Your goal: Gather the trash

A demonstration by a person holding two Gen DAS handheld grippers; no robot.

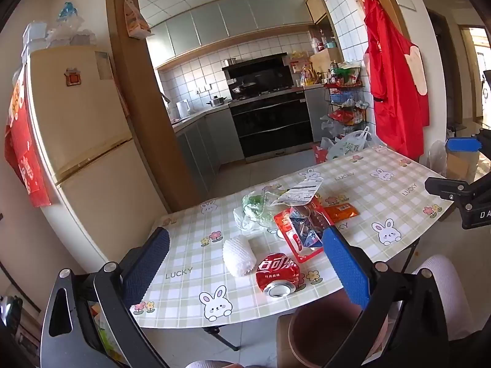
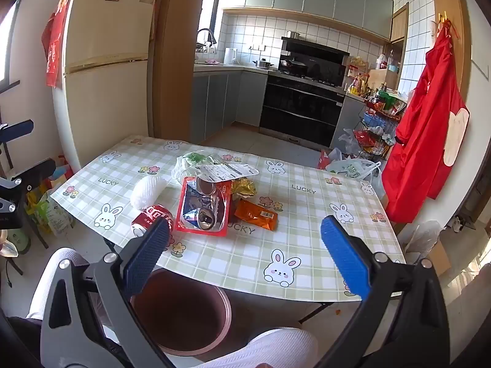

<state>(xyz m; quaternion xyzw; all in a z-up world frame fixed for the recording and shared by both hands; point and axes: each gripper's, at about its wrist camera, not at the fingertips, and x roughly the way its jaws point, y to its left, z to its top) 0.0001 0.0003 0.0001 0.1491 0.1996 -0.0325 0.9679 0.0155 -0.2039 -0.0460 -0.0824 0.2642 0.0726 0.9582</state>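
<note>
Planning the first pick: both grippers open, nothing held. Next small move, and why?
Probably ease the left gripper forward and down onto the red can. It lies on its side at the near table edge, between the open fingers in that view and apart from the wrapper pile. The brown bin sits just below for the drop.

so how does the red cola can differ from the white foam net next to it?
The red cola can is glossy printed metal; the white foam net is matte, soft mesh with no print. The can looks dented, its silver top facing the table's near edge; the net keeps a plump rounded shape. Both lie on their sides on the checked tablecloth, side by side near the near edge, untouched.
</note>
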